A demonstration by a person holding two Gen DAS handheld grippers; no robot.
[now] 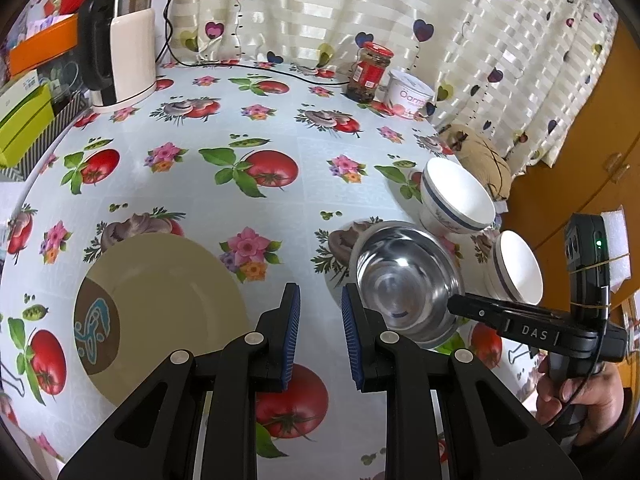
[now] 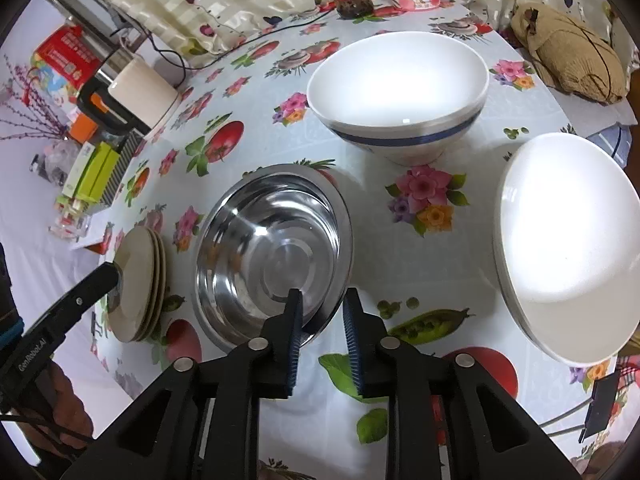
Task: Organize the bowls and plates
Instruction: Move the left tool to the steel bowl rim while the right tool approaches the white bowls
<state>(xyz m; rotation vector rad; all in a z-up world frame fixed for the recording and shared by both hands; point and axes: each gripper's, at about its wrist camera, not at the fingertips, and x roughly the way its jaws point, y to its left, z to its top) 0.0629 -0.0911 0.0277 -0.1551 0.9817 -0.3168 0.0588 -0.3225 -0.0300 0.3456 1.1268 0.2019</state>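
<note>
Your right gripper hovers at the near rim of the steel bowl, its jaws parted, the rim sitting in the gap with the left pad inside the bowl and the right pad outside; the pads are not pressing on the metal. Your left gripper hangs above the flowered worktop with its jaws standing apart on nothing, between the beige plates and the steel bowl. From the right wrist view, the plates show as a stack of three, lying just left of the steel bowl, and the tip of your left gripper reaches over their near edge. Beyond the steel bowl stands a white bowl with a blue band, upright on its foot, and a second white bowl sits at the right, close to the worktop's edge. At the far side, against the heart-print curtain, stand a red-lidded jar and a yogurt tub side by side, with a white kettle off to the left. A brown wrapped bundle lies at the far right edge. Your right hand shows gripping the handle of its tool.
</note>
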